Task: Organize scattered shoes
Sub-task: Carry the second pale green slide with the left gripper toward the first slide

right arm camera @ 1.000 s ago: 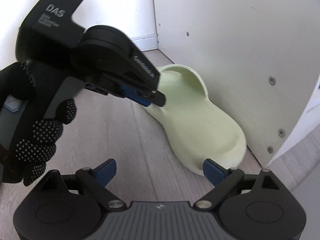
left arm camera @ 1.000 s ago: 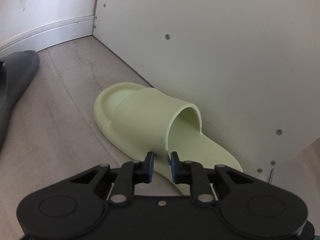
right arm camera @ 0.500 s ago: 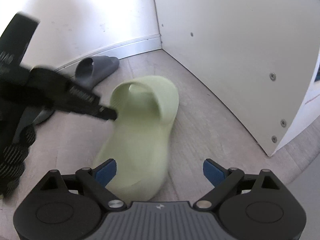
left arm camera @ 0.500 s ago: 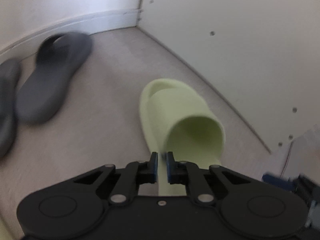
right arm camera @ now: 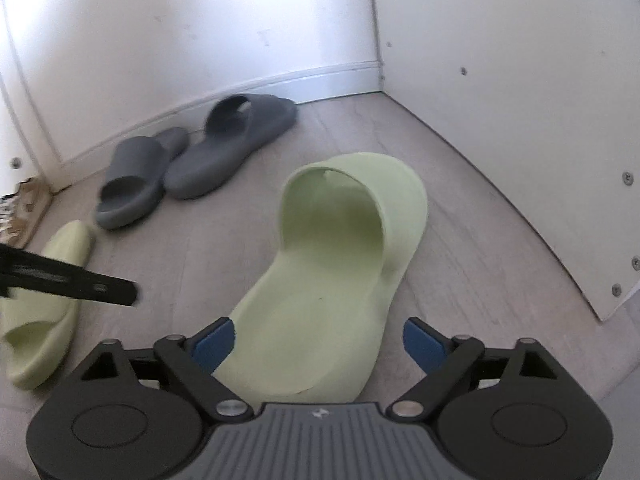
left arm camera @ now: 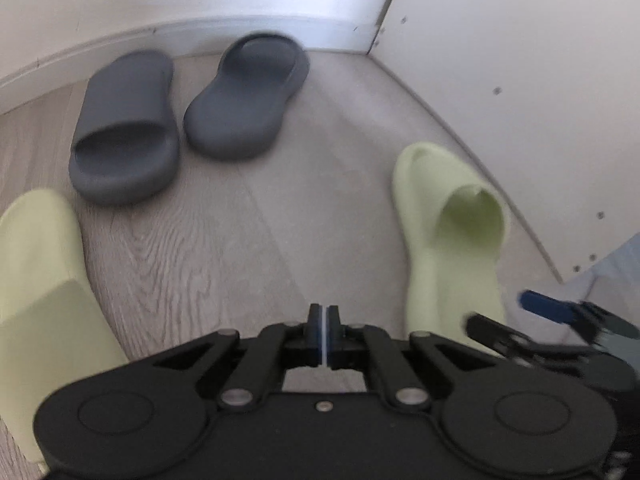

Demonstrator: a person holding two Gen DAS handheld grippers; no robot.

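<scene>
A pale green slide point(right arm camera: 332, 264) lies on the wood floor with its toe towards the back wall. Its heel sits between the blue pads point(right arm camera: 212, 340) of my right gripper point(right arm camera: 318, 342), whose jaws are closing but not pressing on it. In the left wrist view the same green slide point(left arm camera: 452, 240) lies to the right of my left gripper point(left arm camera: 324, 320), which is shut and empty over bare floor. The second green slide point(left arm camera: 36, 280) lies at the left. Two dark grey slides point(left arm camera: 124, 128) point(left arm camera: 248, 92) rest side by side near the skirting board.
A white cabinet panel point(right arm camera: 520, 120) with screw heads walls off the right side and meets the back wall and skirting board point(left arm camera: 200, 28) in a corner. Brown scraps point(right arm camera: 24, 200) lie at the far left edge.
My left gripper pulled the green slide away from the panel, let go of its strap and swung left, shut and empty. My right gripper came up around the slide's heel.
</scene>
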